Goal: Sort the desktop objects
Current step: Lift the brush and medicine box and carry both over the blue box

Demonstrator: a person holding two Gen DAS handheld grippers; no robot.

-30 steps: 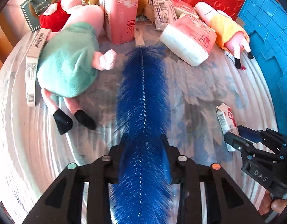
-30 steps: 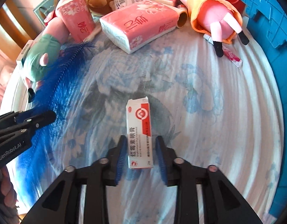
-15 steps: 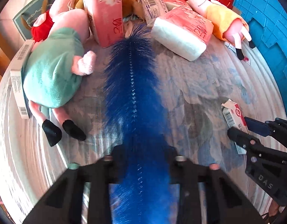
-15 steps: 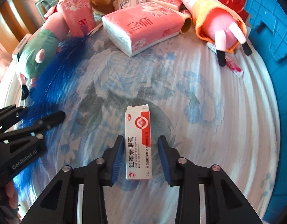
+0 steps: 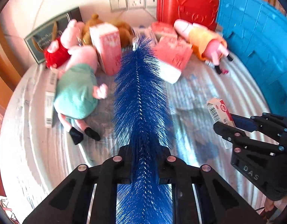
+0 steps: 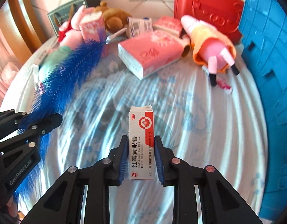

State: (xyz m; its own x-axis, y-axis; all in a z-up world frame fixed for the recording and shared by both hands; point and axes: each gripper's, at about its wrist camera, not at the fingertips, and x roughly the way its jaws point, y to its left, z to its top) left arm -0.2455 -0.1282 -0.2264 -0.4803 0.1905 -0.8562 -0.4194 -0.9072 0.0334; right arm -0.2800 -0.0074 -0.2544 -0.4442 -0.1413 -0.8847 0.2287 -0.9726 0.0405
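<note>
Between the pads of the left gripper (image 5: pixel 143 165) sits the blue bristle brush (image 5: pixel 141 100), clamped tight near its lower part, so the long bristled body runs forward along the fingers and its wire tip (image 6: pixel 113 37) points to the pile at the back. It seems raised off the cloth, judging from the right wrist view, where it hangs in the air above the plush pig in green (image 5: pixel 76 91).

The right gripper (image 6: pixel 141 157) is closing on the ointment box (image 6: pixel 141 141), and the blue pads are already against both long sides (the grip is low on the box, so most of it stands out in front). Held like this, along the fingers, each thing can probably be carried without swinging.

Further out, the tablecloth (image 6: pixel 208 130) has only a clear middle. At the back lie the tissue packs (image 6: pixel 152 54), a plush pig in orange (image 6: pixel 212 43) and a red case (image 6: pixel 208 5). The blue crate (image 6: pixel 270 65) stands at the right edge, possibly the place for sorted things.
</note>
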